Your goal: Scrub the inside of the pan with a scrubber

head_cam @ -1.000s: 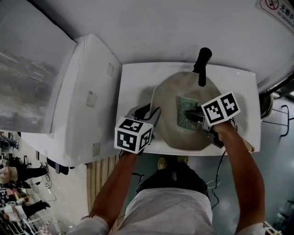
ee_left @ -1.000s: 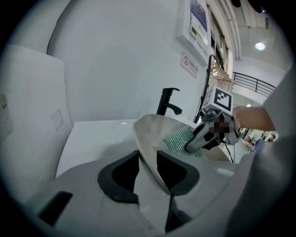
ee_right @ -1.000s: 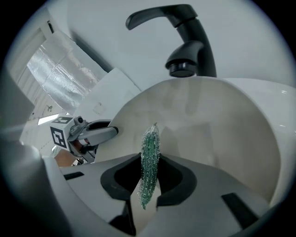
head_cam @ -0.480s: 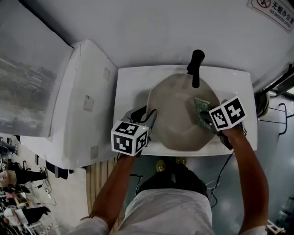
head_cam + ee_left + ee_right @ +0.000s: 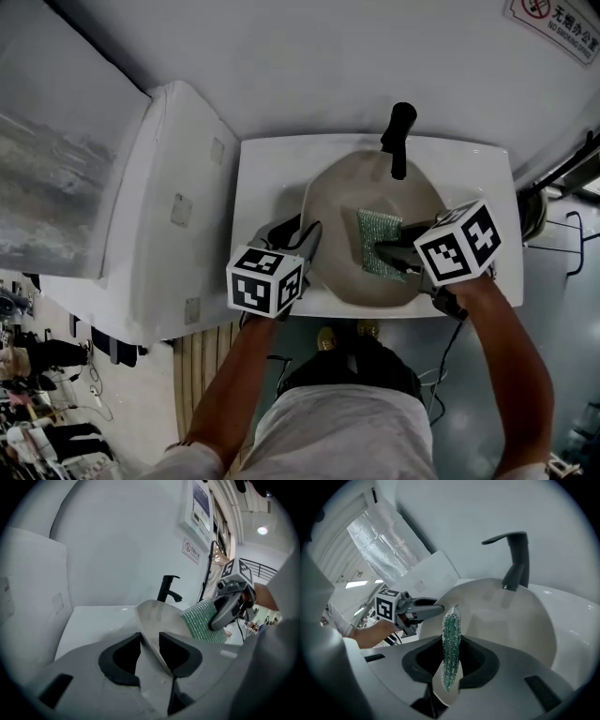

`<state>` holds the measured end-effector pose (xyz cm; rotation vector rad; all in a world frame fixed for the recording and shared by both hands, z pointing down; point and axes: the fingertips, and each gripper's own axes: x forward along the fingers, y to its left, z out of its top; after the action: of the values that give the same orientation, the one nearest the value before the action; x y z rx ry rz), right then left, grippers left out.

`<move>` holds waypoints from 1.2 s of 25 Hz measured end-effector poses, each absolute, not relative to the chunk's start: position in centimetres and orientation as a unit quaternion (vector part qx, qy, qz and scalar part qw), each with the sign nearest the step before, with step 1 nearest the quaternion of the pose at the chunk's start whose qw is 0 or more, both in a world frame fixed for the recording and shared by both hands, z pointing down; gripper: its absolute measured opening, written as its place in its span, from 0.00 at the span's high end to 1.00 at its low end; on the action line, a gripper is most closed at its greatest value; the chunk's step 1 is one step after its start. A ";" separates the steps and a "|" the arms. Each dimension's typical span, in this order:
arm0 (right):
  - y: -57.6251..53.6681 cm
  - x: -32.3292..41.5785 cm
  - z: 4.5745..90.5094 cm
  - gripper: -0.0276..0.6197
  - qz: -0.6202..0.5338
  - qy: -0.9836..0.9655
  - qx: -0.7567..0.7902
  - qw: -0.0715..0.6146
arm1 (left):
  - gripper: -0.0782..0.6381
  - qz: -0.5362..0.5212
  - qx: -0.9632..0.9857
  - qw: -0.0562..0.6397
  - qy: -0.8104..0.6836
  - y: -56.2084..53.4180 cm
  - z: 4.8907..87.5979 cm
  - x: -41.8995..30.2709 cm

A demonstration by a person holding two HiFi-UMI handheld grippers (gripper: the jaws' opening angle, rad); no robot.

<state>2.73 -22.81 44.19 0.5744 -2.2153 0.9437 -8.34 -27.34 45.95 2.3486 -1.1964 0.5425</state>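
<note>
left gripper view: the left gripper (image 5: 149, 640) has its jaws about half closed, pinching the near rim of the pan (image 5: 159, 616). the right gripper (image 5: 450, 640) clamps tight on the green scrubber (image 5: 451, 620), edge-on between its pads. from the head view, the scrubber presses on the pan's inside, and the pan sits in the white sink (image 5: 258, 187) below the black faucet (image 5: 400, 131).

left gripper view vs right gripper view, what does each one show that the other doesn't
Only the left gripper view: the left gripper shut on the pan rim, wall signs, the scrubber's broad face. Only the right gripper view: the right gripper pinching it edge-on, a foil-like sheet. Both: the pan, black faucet, white sink.
</note>
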 end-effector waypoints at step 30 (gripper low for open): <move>-22.6 9.0 50.5 0.83 0.400 -0.778 0.268 0.404 | 0.71 0.198 0.850 0.221 -0.435 -27.4 46.0 -8.4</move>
<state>9.02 -22.61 50.54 0.6759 -1.9644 1.0111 -8.38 -27.39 46.00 2.3494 -1.2026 0.5483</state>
